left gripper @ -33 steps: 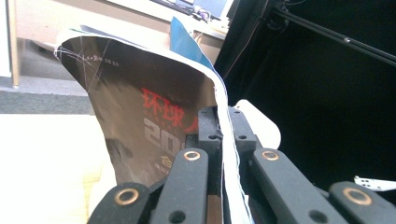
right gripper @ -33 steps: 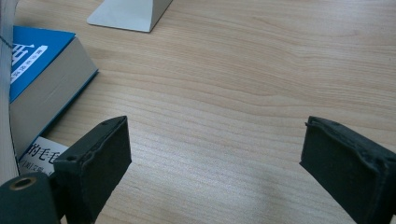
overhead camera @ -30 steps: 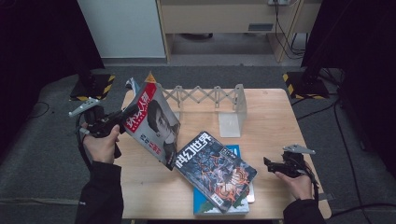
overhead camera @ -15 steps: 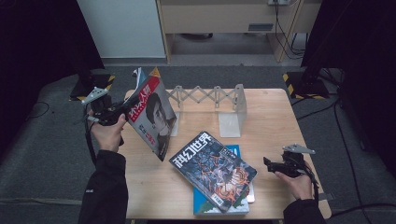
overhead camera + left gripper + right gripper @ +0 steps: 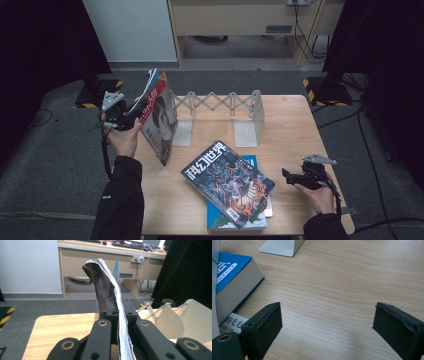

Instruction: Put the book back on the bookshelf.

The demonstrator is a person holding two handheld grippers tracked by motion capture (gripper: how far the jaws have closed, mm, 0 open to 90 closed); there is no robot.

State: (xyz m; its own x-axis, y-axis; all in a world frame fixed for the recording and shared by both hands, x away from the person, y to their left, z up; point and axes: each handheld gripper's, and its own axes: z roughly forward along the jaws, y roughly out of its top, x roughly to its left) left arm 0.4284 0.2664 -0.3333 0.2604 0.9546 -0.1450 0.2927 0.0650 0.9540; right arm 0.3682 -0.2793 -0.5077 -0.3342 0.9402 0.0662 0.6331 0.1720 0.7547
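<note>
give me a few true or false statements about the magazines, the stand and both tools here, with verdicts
1. The left tool is clamped on a thin red-covered magazine. True.
2. That magazine lies flat on the light wooden table. False: it is held upright at the table's left edge.
3. The right tool grips the thick blue book. False: its jaws stand open with nothing between them, above bare wood.
4. A dark illustrated magazine lies on top of the blue book. True.
5. The grey accordion book stand holds three books. False: nothing stands between its two end plates.
</note>
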